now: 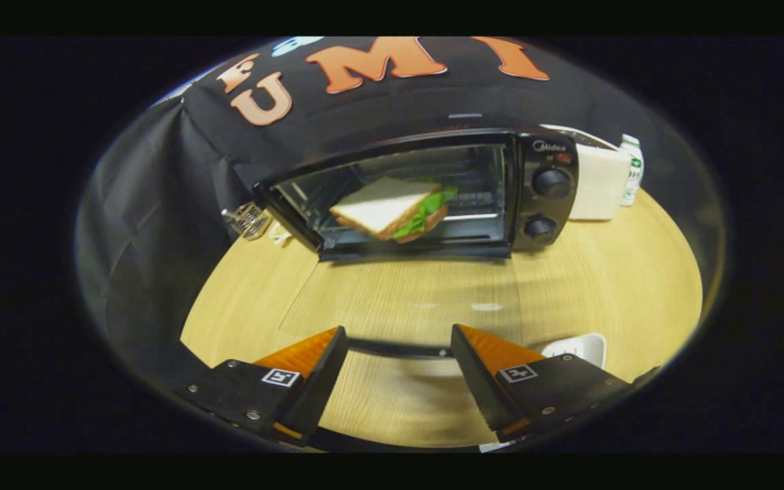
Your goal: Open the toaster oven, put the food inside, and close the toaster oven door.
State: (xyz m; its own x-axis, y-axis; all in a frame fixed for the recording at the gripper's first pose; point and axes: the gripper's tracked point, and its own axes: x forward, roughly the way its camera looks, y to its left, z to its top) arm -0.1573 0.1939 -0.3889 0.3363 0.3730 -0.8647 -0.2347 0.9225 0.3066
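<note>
- The black toaster oven was seen at the back of the pale wooden worktop, its glass door lowered flat towards the gripper.
- A triangular white-bread sandwich with green lettuce was seen inside the oven cavity.
- The gripper's fingers were spread apart, nothing held, with the door's dark handle bar lying between the tips.
- The door was judged rigid, hinged and smooth; the handle bar was judged the best place to take hold for closing.
- The sandwich was judged soft and easily crushed.
</note>
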